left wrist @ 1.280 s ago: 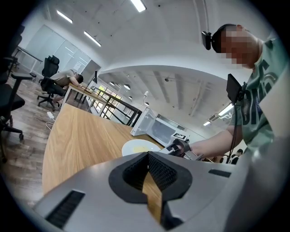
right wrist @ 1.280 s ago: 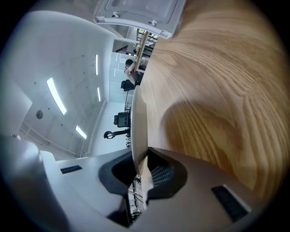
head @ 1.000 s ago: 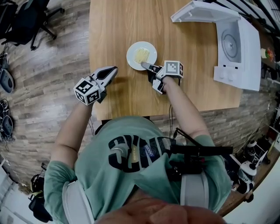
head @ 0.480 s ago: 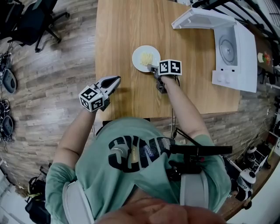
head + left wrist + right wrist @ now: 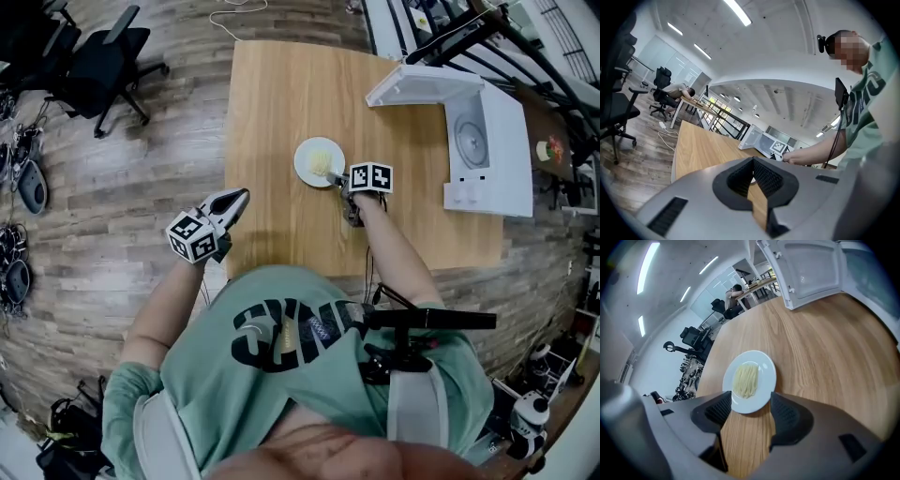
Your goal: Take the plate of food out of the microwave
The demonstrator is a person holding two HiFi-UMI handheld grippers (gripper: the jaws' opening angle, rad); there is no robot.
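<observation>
A white plate [image 5: 317,159] with a heap of pale noodles rests on the wooden table [image 5: 281,103], outside the white microwave [image 5: 480,150], whose door [image 5: 422,86] stands open. My right gripper [image 5: 337,178] points down at the plate's near rim. Its jaws have just been opening. In the right gripper view the plate [image 5: 750,379] lies with its near edge between the spread pads [image 5: 786,413], which do not press on it; right gripper [image 5: 749,406] open. My left gripper [image 5: 236,199] hovers at the table's left front edge, its jaws closed on nothing; left gripper [image 5: 752,161].
The microwave's turntable [image 5: 469,117] shows inside the open cavity at the table's right end. Office chairs [image 5: 94,47] stand on the wood floor to the left. Cables and gear lie along the floor's left side. A person's arm [image 5: 820,150] shows in the left gripper view.
The right gripper's jaws have spread apart and let go of the plate's rim, and the wrist has rolled. The left gripper has lifted and drawn back to the table's left edge.
</observation>
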